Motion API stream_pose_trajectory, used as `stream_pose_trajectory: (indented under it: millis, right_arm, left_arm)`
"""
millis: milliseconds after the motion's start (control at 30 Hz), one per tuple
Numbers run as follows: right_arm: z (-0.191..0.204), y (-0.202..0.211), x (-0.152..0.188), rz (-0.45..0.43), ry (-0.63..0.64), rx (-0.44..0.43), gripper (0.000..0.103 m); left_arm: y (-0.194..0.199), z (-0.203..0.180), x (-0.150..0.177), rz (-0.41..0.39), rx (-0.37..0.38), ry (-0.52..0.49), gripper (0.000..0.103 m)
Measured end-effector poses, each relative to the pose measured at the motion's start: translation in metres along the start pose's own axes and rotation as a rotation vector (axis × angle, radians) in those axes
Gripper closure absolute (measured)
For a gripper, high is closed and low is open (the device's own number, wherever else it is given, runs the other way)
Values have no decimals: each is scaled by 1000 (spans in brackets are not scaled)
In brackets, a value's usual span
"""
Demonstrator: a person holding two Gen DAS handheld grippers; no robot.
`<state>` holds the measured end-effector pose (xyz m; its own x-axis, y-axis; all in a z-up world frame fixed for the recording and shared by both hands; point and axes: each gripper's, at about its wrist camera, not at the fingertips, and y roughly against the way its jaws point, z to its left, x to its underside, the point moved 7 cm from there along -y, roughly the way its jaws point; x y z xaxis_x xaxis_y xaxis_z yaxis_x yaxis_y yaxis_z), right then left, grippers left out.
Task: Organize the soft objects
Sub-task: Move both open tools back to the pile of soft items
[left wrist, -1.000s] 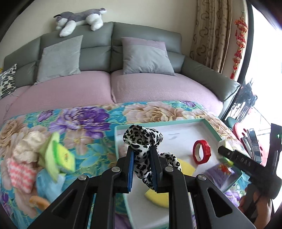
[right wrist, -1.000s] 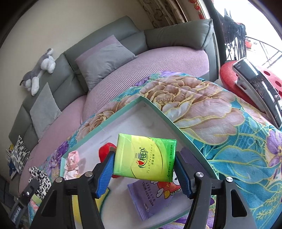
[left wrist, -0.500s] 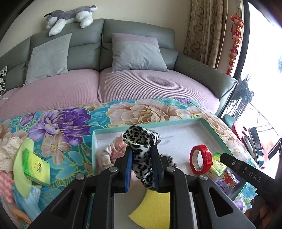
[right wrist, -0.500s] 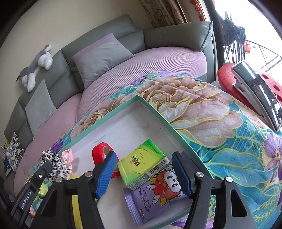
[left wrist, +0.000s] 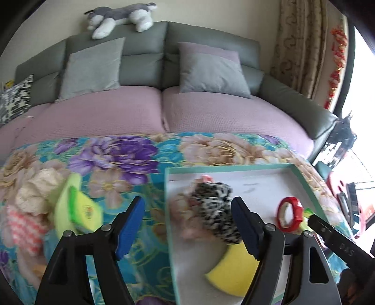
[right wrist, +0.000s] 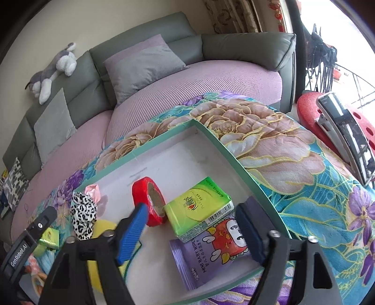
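My left gripper (left wrist: 187, 206) hangs over the left end of the teal-rimmed white tray (left wrist: 229, 167), its jaws opening. The leopard-print scrunchie (left wrist: 215, 211) is blurred, loose between the fingers, over a pink scrunchie (left wrist: 185, 206). My right gripper (right wrist: 191, 211) is over the tray's right end, jaws opening. The green tissue pack (right wrist: 199, 208) lies free between its fingers, propped on a purple baby wipes pack (right wrist: 215, 253). A red tape roll (right wrist: 150, 201) and a yellow sponge (left wrist: 232, 274) also lie in the tray.
On the floral blanket (left wrist: 121, 159) left of the tray lies a heap: another green tissue pack (left wrist: 84, 211), a cream cloth (left wrist: 37, 187), a pink striped cloth (left wrist: 21, 225). Behind stands a grey sofa with cushions and a plush dog (left wrist: 117, 14). A red stool (right wrist: 309, 108) stands at the right.
My left jaws have sprung apart and let go of the leopard scrunchie, which drops into the tray. The right jaws let the tissue pack fall onto the wipes pack, then widened further.
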<state>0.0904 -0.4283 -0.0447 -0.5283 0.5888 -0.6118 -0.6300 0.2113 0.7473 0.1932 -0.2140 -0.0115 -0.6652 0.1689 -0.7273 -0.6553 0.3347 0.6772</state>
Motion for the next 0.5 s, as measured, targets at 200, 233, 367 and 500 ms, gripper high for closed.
stream_pose_trajectory:
  millis: [200, 233, 367, 500]
  right_arm:
    - [4, 1, 3, 13, 28, 12, 2]
    - [4, 1, 4, 15, 31, 15, 1]
    - [6, 4, 4, 7, 49, 18, 0]
    - [9, 5, 5, 7, 68, 16, 0]
  left_arm:
    - [3, 23, 5, 25, -83, 19, 11]
    - [2, 26, 7, 30, -94, 21, 11]
    - [0, 34, 14, 42, -114, 37, 6]
    - [-4, 38, 21, 55, -147, 32, 6]
